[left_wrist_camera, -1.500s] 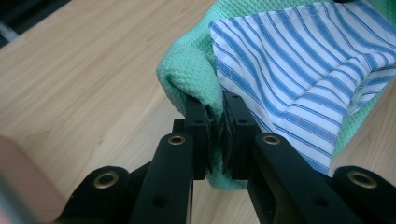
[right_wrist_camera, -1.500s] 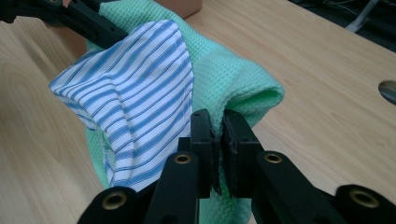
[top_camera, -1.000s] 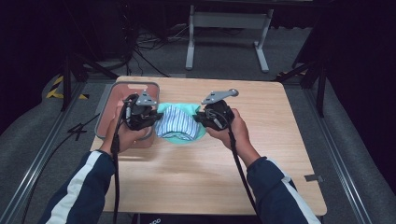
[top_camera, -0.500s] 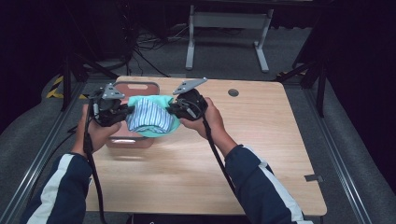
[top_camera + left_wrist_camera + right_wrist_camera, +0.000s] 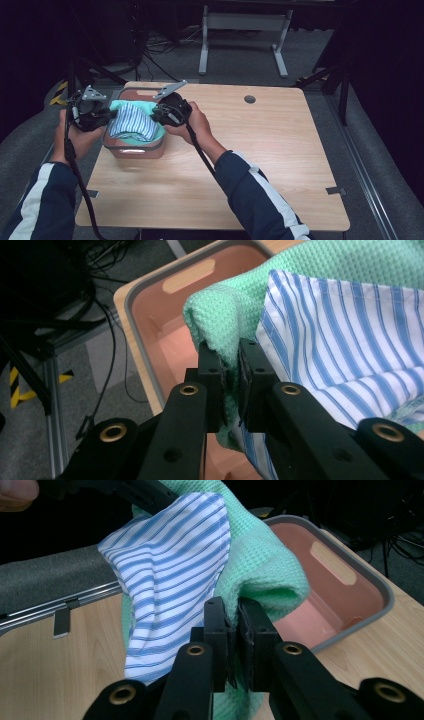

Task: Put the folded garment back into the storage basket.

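A folded stack of two cloths hangs between my two grippers above a pink bin (image 5: pixel 134 149) at the table's left edge. The stack is a green waffle-weave towel (image 5: pixel 119 105) under a blue-and-white striped cloth (image 5: pixel 131 126). My left gripper (image 5: pixel 106 114) is shut on the stack's left edge; in the left gripper view its jaws pinch the green towel (image 5: pixel 225 315) beside the striped cloth (image 5: pixel 345 340). My right gripper (image 5: pixel 158 114) is shut on the right edge, where the green towel (image 5: pixel 260 565) and striped cloth (image 5: pixel 170 570) fold together over the bin (image 5: pixel 345 585).
The wooden table (image 5: pixel 260 165) stretches to the right of the bin, with a round cable hole (image 5: pixel 250 99) near its far edge. Grey floor, cables and a metal stand (image 5: pixel 240 35) lie beyond the table. The bin (image 5: pixel 150 305) has a grey rim and slot handles.
Both grippers have carried the cloth stack leftward from the table's middle to above the pink bin. Both grips stayed shut on the cloth edges.
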Available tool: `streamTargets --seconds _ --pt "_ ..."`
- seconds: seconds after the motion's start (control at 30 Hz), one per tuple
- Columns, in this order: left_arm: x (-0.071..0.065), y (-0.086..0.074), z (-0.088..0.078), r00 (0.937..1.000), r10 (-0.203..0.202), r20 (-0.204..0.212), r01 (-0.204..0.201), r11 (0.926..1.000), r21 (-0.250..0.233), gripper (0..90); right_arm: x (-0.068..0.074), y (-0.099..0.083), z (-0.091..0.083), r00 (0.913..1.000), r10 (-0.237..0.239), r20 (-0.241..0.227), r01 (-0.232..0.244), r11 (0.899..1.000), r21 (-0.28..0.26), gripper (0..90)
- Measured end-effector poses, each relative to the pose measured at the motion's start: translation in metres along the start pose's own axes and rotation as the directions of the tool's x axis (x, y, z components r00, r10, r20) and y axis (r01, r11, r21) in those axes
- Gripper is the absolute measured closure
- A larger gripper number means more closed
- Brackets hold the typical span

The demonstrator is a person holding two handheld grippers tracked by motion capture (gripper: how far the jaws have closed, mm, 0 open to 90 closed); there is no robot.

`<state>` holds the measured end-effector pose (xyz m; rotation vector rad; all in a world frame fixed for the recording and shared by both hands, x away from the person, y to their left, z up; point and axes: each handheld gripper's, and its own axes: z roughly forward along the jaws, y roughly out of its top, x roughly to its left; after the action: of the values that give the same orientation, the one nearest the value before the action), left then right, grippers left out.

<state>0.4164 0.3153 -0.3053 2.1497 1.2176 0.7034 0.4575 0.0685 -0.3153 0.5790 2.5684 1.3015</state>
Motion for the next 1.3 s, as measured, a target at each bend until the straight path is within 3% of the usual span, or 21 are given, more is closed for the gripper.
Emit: streamTargets --seconds 0.33,0.47,0.67,0.73,0.9,0.97,1.1,1.3 --pt "0.011 -0.014 0.036 0.9991 -0.038 -0.018 0.039 0.9978 0.053 82.1 -0.003 -0.006 0.043 0.9997 0.02 0.016 -0.021 0.998 0.061 83.5" --pt "0.011 -0.017 0.049 0.9995 -0.022 -0.023 0.023 0.9969 0.076 82.1 -0.008 -0.011 0.052 0.9993 0.032 0.021 -0.034 0.996 0.079 83.5" --pt "0.011 -0.021 0.065 0.999 -0.036 -0.026 0.038 0.9955 0.087 82.1 -0.012 -0.018 0.064 0.9984 0.052 0.02 -0.054 0.994 0.1 83.4" --pt "0.01 -0.022 0.067 0.9993 -0.017 -0.034 0.02 0.9951 0.097 82.0 -0.012 -0.019 0.066 0.9987 0.048 0.018 -0.05 0.993 0.106 83.2" --pt "0.008 -0.027 0.074 0.9992 -0.03 -0.026 0.033 0.9929 0.114 80.4 -0.011 -0.022 0.073 0.9986 0.049 0.017 -0.051 0.99 0.129 82.3" --pt "0.007 -0.03 0.076 0.9993 -0.018 -0.032 0.022 0.9921 0.124 79.2 -0.01 -0.024 0.076 0.9987 0.046 0.021 -0.049 0.989 0.143 80.3" --pt "0.006 -0.03 0.075 0.9991 -0.013 -0.04 0.017 0.9941 0.107 68.1 -0.011 -0.026 0.076 0.9986 0.046 0.028 -0.05 0.987 0.152 75.7" --pt "0.003 -0.03 0.07 0.9992 -0.014 -0.037 0.017 0.9962 0.085 60.2 -0.013 -0.027 0.074 0.999 0.036 0.027 -0.04 0.987 0.159 72.6"
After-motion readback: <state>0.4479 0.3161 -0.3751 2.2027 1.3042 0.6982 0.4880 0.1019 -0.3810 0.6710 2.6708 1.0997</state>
